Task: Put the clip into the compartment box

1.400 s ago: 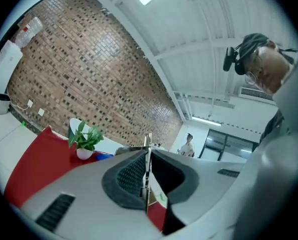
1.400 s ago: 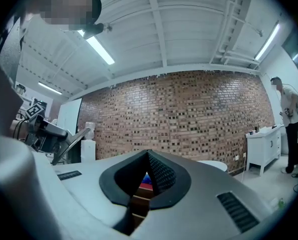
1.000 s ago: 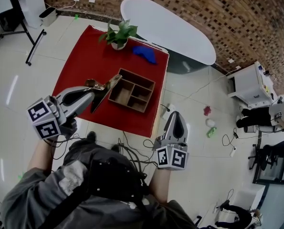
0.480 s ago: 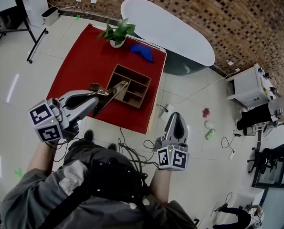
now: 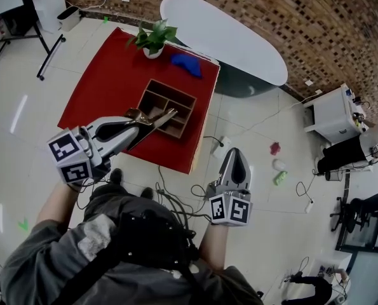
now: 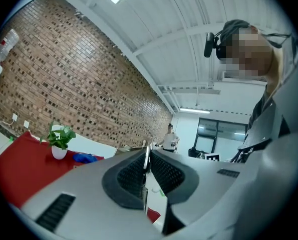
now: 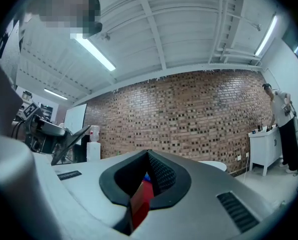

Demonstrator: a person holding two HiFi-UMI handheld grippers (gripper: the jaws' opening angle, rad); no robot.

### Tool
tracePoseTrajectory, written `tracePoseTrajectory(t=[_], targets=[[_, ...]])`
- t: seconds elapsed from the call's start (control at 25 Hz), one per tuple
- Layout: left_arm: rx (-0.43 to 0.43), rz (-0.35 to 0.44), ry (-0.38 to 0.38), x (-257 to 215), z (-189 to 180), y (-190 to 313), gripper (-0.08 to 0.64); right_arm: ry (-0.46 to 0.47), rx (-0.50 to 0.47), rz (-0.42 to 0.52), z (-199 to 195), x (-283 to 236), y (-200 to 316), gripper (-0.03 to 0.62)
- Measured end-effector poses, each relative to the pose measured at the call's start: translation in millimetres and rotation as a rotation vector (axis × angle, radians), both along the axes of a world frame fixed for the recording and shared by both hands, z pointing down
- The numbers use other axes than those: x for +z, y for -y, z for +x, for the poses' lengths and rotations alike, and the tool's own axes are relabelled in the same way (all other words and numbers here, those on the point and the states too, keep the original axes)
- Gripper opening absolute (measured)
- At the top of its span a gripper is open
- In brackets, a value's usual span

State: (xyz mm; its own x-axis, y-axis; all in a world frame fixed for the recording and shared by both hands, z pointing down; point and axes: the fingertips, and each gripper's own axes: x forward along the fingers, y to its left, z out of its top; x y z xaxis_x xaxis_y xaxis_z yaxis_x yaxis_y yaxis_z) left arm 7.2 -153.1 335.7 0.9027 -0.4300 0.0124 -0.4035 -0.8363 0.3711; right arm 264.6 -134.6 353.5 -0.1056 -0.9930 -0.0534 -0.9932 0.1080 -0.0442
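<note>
The wooden compartment box (image 5: 174, 88) sits on the red table (image 5: 106, 75), near its right edge. My left gripper (image 5: 138, 121) is shut on a bronze metal clip (image 5: 155, 118), which sticks out past the fingertips and, in the head view, overlaps the near side of the box. In the left gripper view the clip (image 6: 146, 159) shows as a thin metal edge pinched between the two pads of the left gripper (image 6: 146, 151). My right gripper (image 5: 234, 156) hangs over the floor to the right of the table, shut and holding nothing; its jaws meet in the right gripper view (image 7: 147, 155).
A potted plant (image 5: 152, 38) and a blue object (image 5: 185, 64) stand at the far end of the red table. A white oval table (image 5: 223, 37) lies behind it. Cables (image 5: 176, 196) trail on the floor by the person's feet.
The left gripper has carried the clip to the right, from beside the box's left corner to over its near side. The right gripper has stayed where it was.
</note>
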Motion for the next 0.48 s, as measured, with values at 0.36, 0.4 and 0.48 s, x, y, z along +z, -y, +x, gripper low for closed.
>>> tracePoseTrajectory(t=[0.36,0.4,0.48], targets=[[0.084,0.069,0.019,52,77,34,0.054,0.012,0.046,-0.038,48,23,-3,0.005],[0.096,0.086,0.016,56,84,41,0.054,0.013,0.056,-0.045,53,26,-2,0.005],[0.126,0.131,0.011,65,99,55,0.054,0.012,0.072,-0.060,63,33,2,0.005]])
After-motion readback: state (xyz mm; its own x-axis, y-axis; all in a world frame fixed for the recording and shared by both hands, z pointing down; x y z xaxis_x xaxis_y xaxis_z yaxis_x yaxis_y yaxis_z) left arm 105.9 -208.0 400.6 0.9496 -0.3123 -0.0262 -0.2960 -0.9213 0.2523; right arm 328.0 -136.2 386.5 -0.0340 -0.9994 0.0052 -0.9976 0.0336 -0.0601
